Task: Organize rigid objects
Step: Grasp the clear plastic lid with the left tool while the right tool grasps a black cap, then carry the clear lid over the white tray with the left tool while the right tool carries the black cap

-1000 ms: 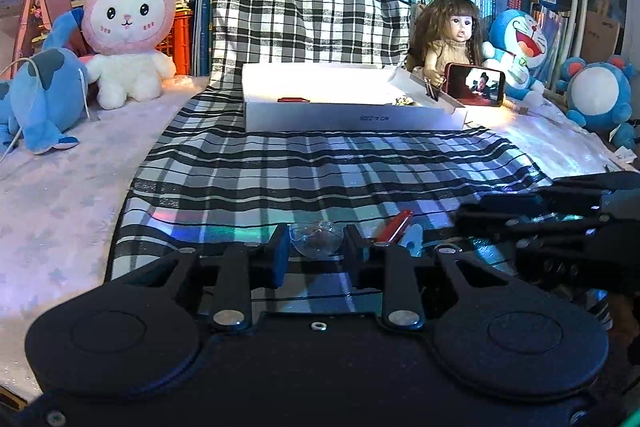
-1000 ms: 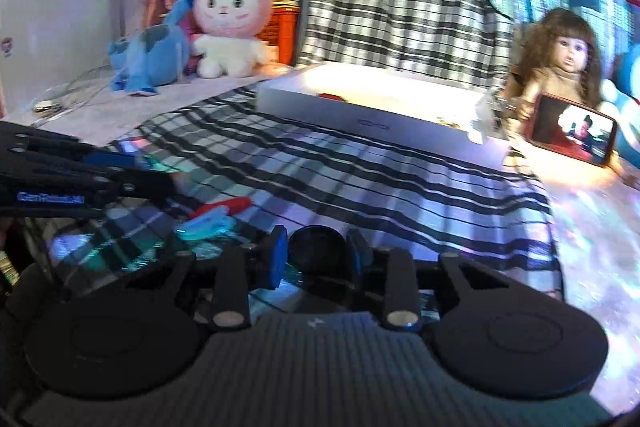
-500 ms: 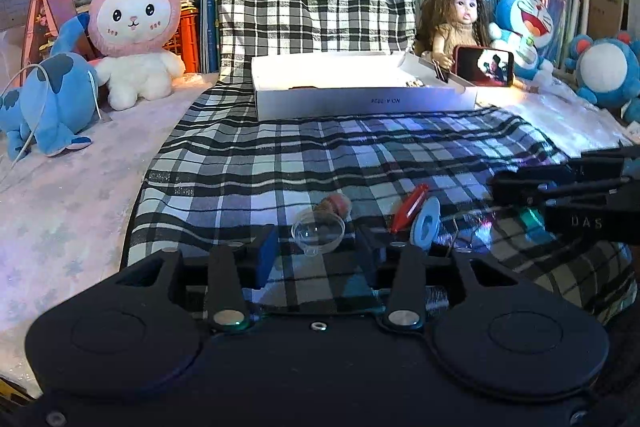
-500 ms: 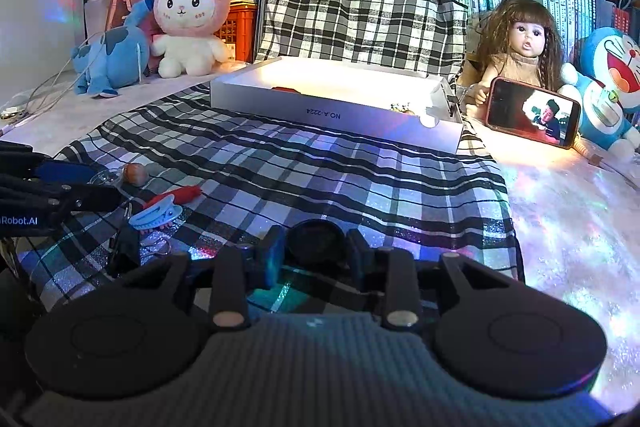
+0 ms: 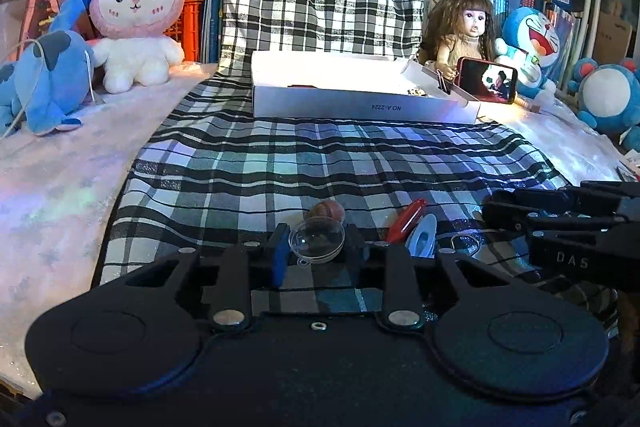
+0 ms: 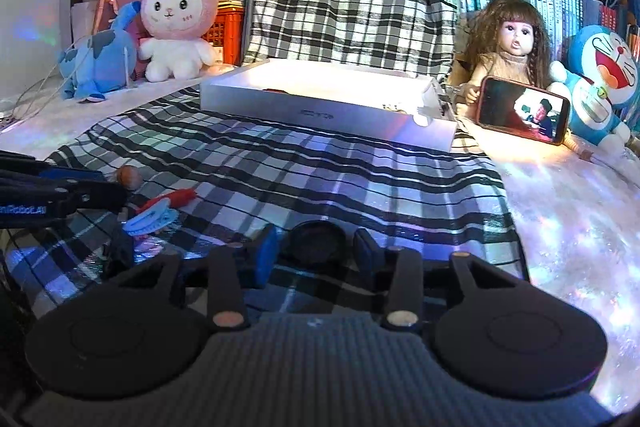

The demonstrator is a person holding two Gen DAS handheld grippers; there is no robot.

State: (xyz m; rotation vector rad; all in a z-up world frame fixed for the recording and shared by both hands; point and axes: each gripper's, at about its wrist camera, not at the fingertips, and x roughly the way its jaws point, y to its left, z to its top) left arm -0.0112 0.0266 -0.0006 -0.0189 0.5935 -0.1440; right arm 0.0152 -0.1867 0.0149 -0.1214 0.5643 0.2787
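Observation:
My left gripper is closing its jaws on a clear plastic dome, and both pads touch it just above the checked cloth. Behind the dome lie a brown ball, a red clip and a pale blue clip. In the right wrist view, my right gripper is closing on a black round cap, which it holds between its pads. The white box stands at the far end of the cloth, lit inside, with small items in it.
A doll with a phone leaning on it sits right of the box. Plush toys stand at the back left and right. Books and crates line the back. A wire ring lies near the clips.
Half a second ago both grippers' jaws stood wider around the dome and the cap. Now they have narrowed again onto them. Both views have shifted only slightly.

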